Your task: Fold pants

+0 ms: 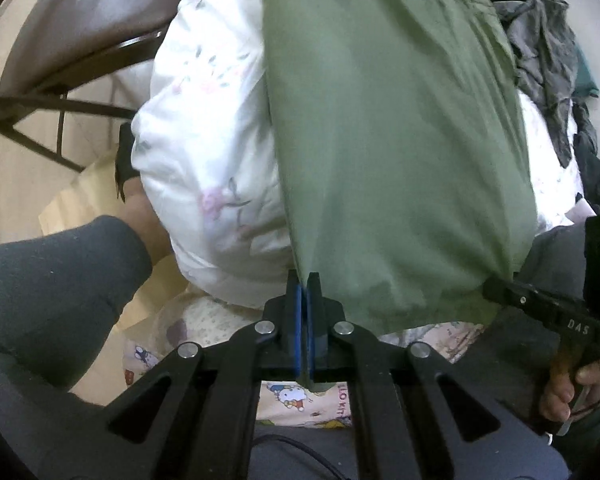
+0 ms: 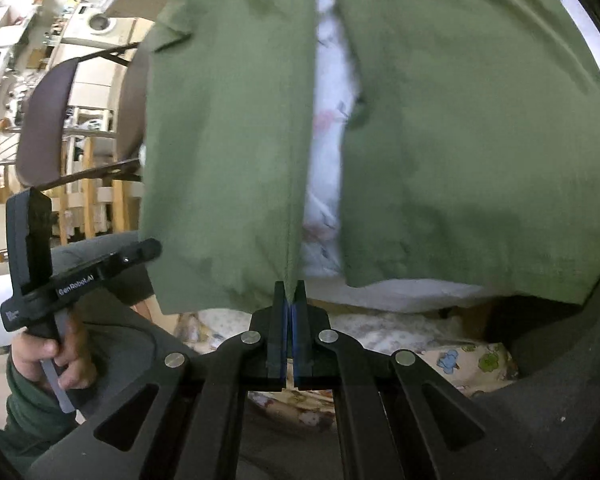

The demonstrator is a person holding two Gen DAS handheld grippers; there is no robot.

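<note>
The green pants (image 1: pixel 396 140) lie along a floral quilt (image 1: pixel 212 152), one leg's hem corners pinched by the left gripper (image 1: pixel 305 280) and right gripper (image 2: pixel 289 289). Blur hides the far end, probably the waistband. Both corners should rise level, the hem kept taut.

left wrist view: sits close behind the left gripper (image 1: pixel 305 280), looks steeply down its fingers | right wrist view: close behind the right gripper (image 2: pixel 289 286), also tilted down | shared: green cloth pants (image 1: pixel 392 140) on the white floral quilt (image 1: pixel 204 152), dark folding chair (image 2: pixel 46 120) far left
</note>
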